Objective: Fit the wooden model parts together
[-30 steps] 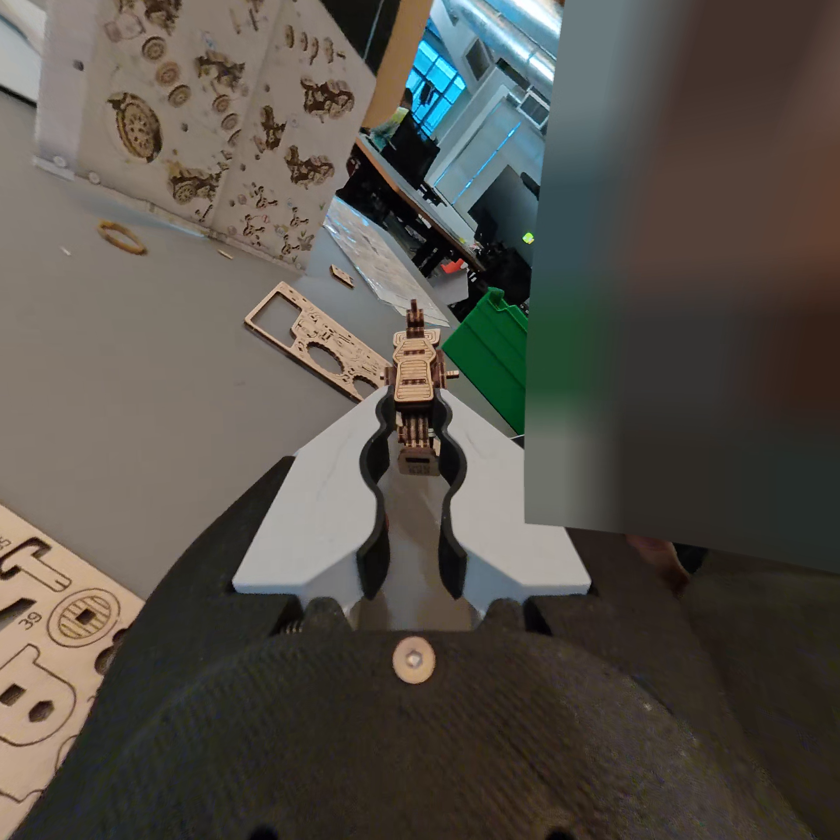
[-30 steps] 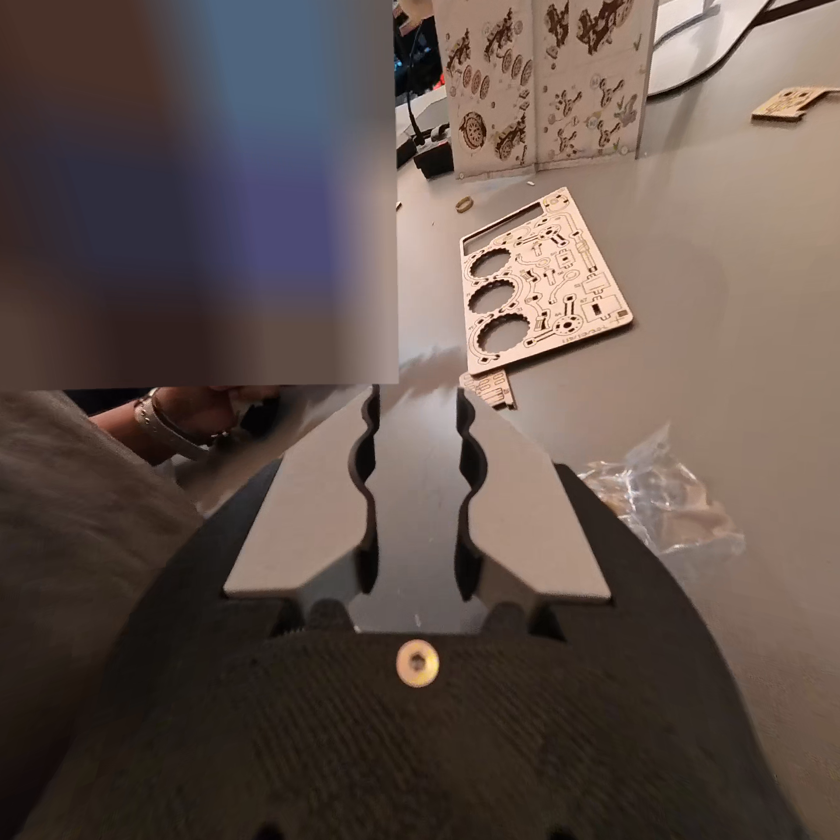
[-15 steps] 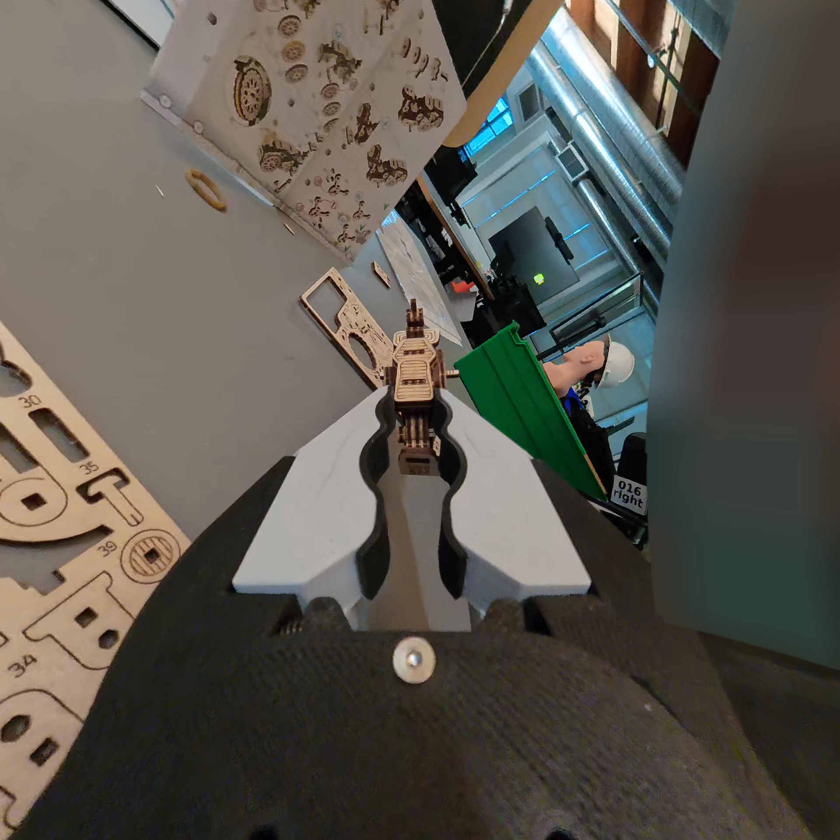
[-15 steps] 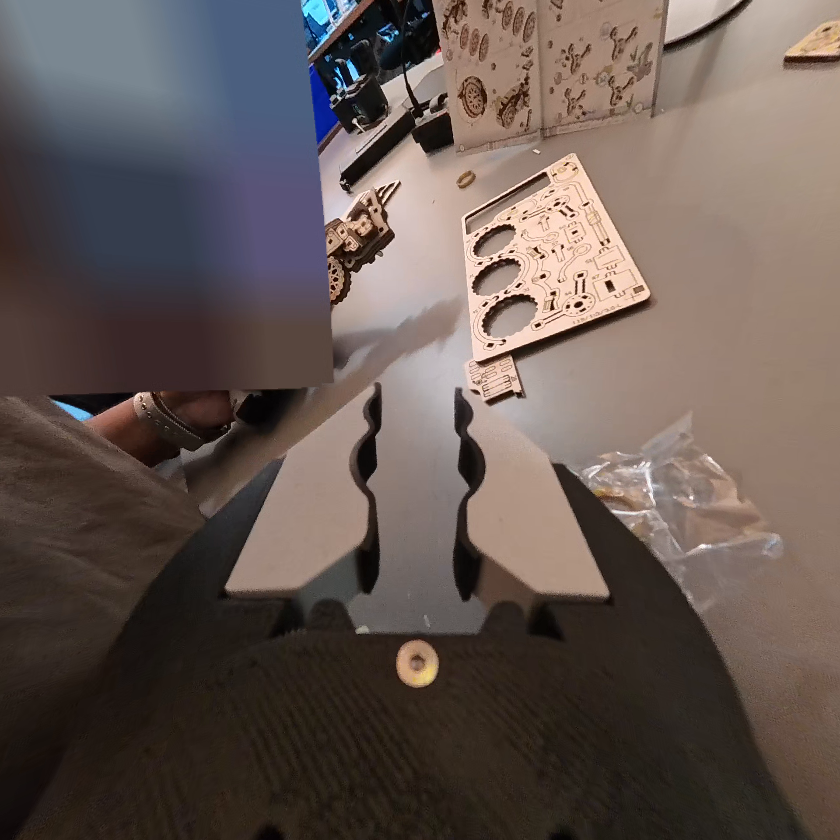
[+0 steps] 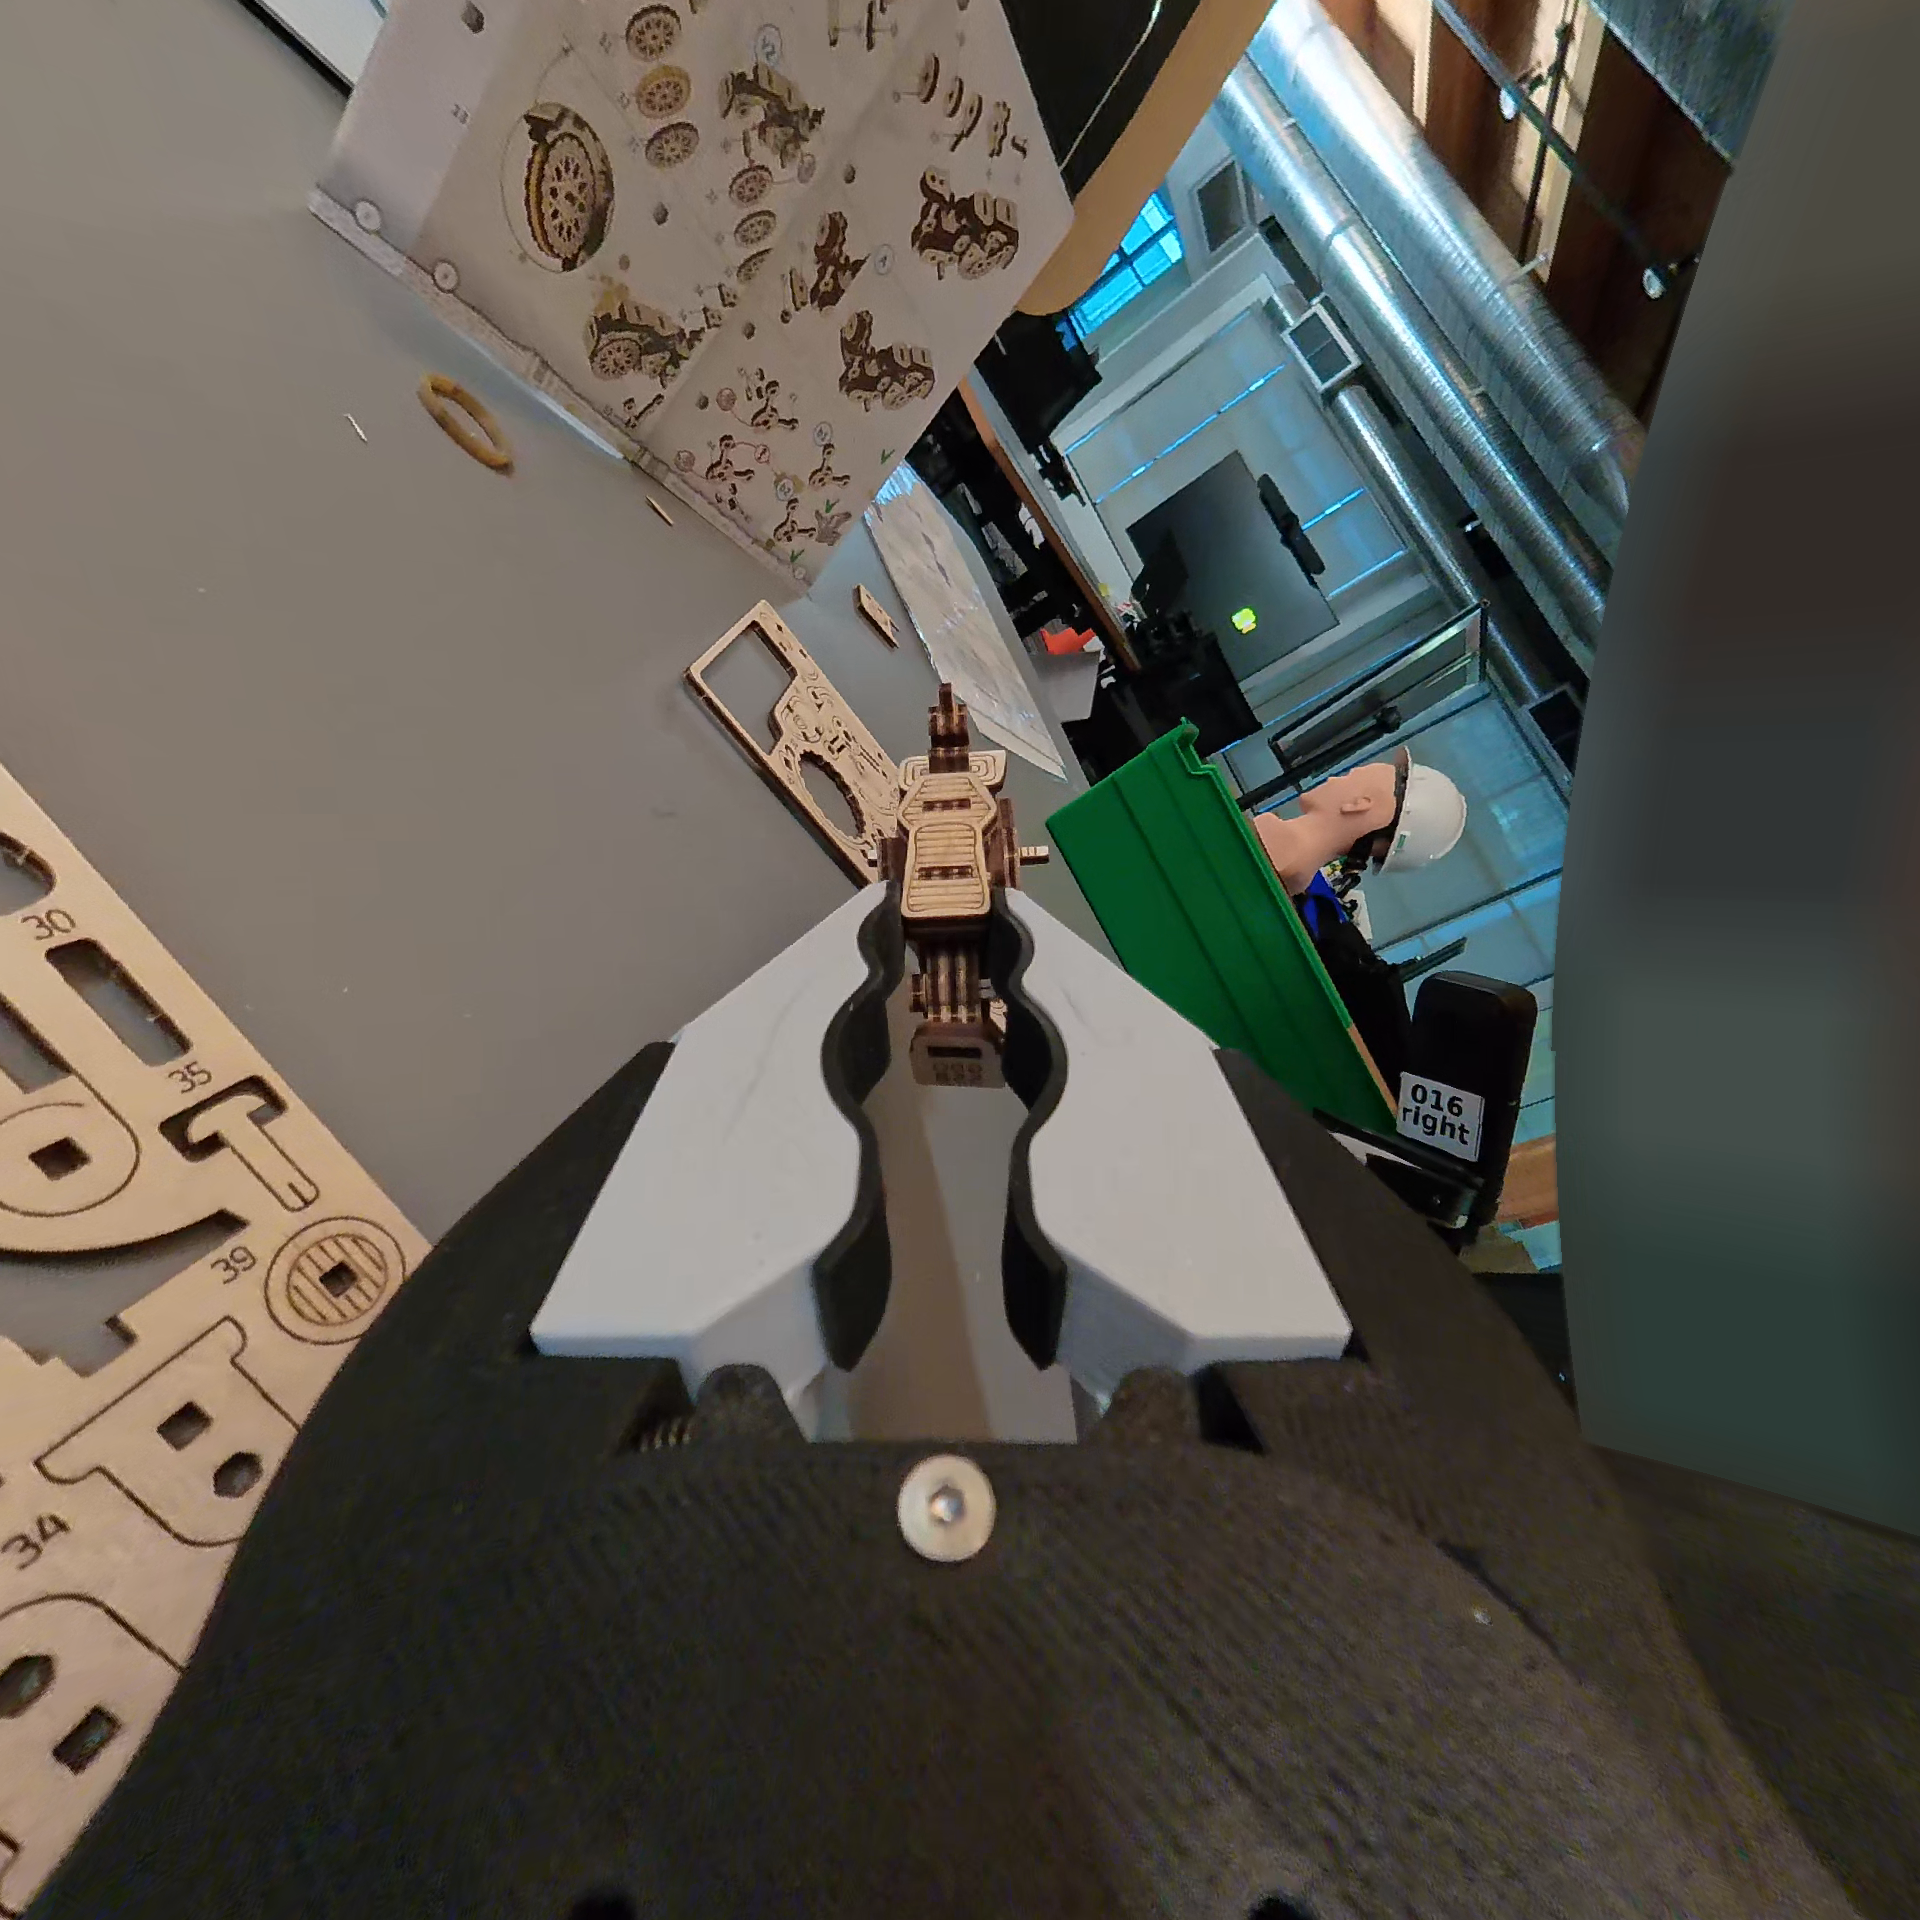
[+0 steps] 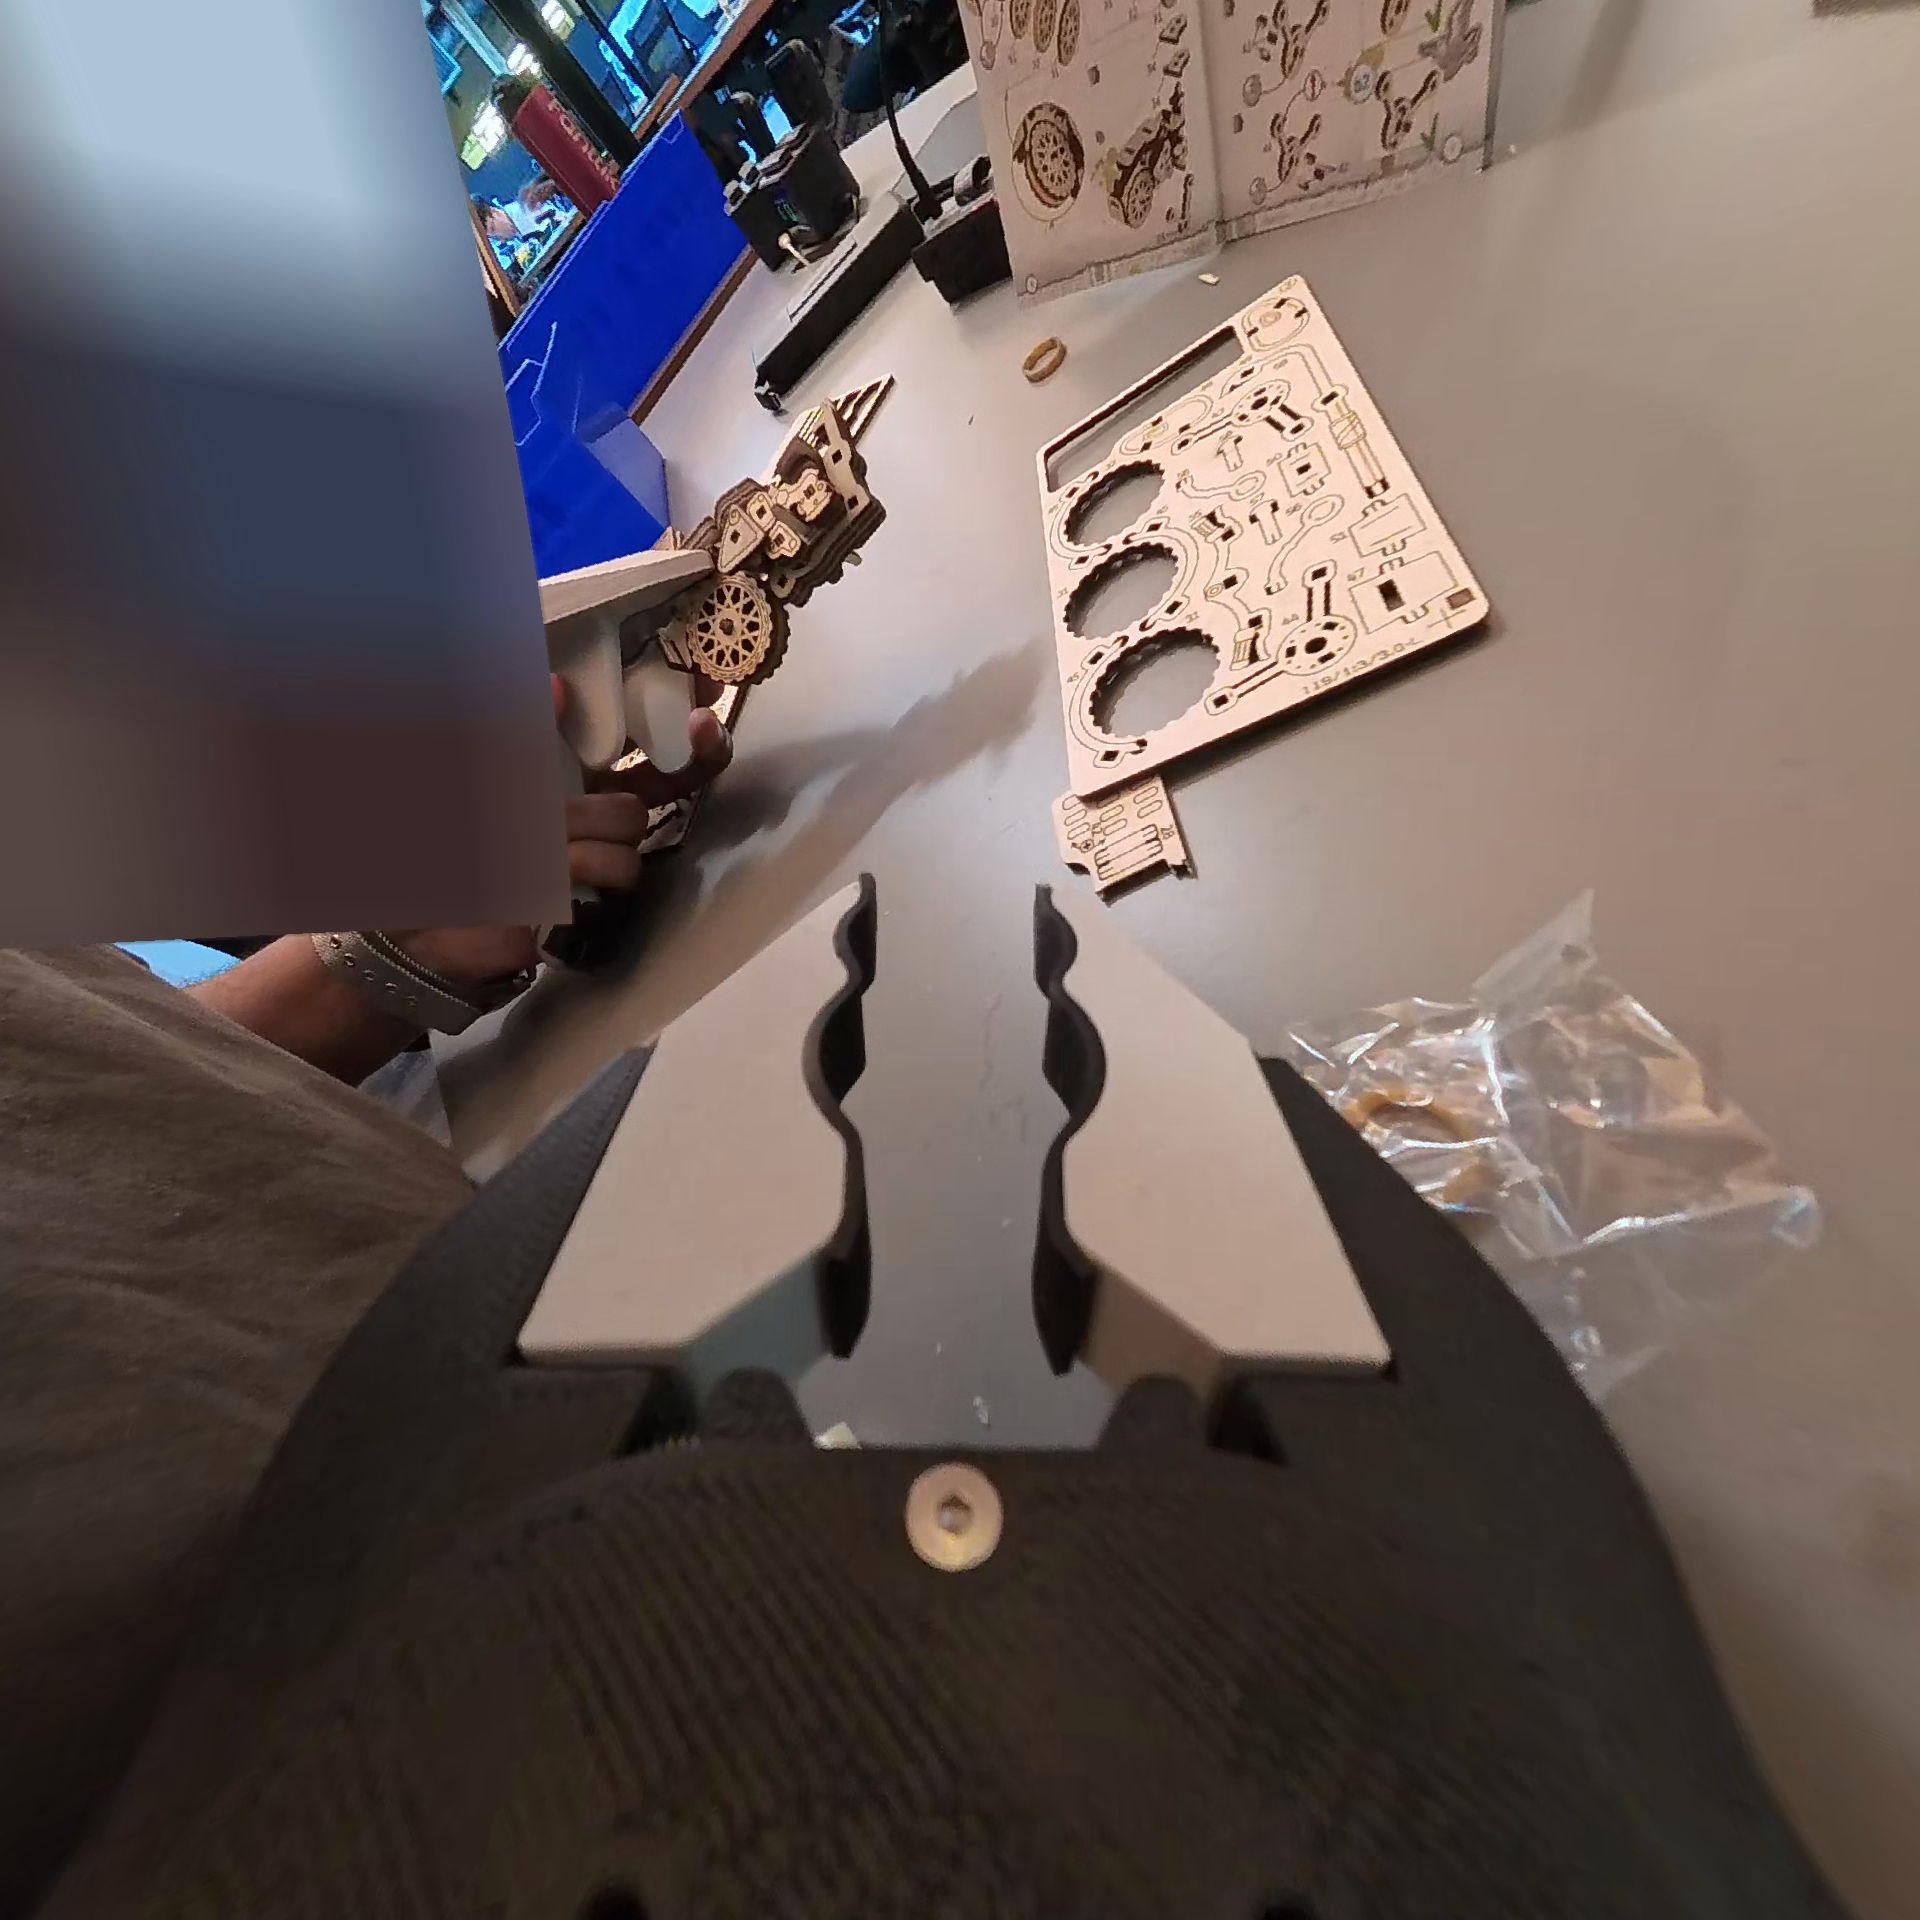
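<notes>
At the tips of the left gripper (image 5: pixel 943 925), in the left wrist view, the wooden model (image 5: pixel 948 883) is clamped between the wavy black pads (image 5: pixel 868 997), jaws drawn in narrow on its layered brown-and-pale plywood body, held up off the bench (image 5: pixel 312 675). The bench is matte grey; a punched-out part sheet (image 5: pixel 800 743) lies flat beyond the model, a larger pale sheet (image 5: pixel 125 1299) with engraved cut-outs sits at the near left edge, and a folded instruction sheet (image 5: pixel 707 239) stands toward the far side with a thin wooden ring (image 5: pixel 464 421) just beside it. A green bin (image 5: pixel 1195 914) stands at the right edge. In the right wrist view, the right gripper (image 6: pixel 954 914) is empty, jaws standing moderately apart over bare bench. The model shows at left, spoked wheel facing the camera, gripped by the pale fingers (image 6: pixel 623 592) of the other gripper. A small rectangular slotted piece (image 6: pixel 1122 836) lies just ahead of the right tips, touching the lower corner of the part sheet with three toothed round holes. A crinkled clear bag (image 6: pixel 1538 1112) lies to the right. Judgement: the step is fetching the next part; the next move likely calls for a low, flat pinch on that thin piece.
</notes>
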Action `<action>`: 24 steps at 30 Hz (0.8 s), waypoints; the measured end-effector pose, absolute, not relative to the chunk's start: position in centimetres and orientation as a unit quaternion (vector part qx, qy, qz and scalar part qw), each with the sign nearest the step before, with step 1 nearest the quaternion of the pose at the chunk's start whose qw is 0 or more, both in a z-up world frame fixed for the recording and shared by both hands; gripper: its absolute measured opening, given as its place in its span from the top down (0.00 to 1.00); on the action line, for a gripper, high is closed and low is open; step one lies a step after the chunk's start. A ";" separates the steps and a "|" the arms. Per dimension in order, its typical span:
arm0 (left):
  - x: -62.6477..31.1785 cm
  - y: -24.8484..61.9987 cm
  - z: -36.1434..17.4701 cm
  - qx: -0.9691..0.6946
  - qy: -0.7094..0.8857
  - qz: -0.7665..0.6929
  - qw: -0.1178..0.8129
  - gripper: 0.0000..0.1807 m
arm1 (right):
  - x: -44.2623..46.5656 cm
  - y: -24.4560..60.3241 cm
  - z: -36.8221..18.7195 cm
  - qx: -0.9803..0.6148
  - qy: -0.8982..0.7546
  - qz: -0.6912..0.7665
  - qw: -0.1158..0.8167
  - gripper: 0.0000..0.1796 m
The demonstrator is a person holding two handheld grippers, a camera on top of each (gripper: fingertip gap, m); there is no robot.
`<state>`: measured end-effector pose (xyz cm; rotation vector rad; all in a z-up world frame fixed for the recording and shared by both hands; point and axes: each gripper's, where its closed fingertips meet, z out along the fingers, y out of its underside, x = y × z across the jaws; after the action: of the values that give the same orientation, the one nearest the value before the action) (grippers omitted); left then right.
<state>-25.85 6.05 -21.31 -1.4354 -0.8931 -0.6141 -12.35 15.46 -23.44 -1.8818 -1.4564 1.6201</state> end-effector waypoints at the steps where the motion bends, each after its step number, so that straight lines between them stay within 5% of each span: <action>1: -25.8 6.1 -21.3 -0.625 -0.389 -0.268 0.622 0.93 | -12.4 15.5 -23.5 -0.649 -0.501 0.558 0.130 0.84; 24: -25.7 6.2 -21.3 -0.632 -0.382 -0.264 0.621 0.93 | -12.4 15.3 -23.6 -0.652 -0.500 0.557 0.122 0.85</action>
<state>-25.65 6.22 -21.32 -1.4517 -0.8776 -0.6059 -12.41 15.27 -23.63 -1.9025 -1.4587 1.6273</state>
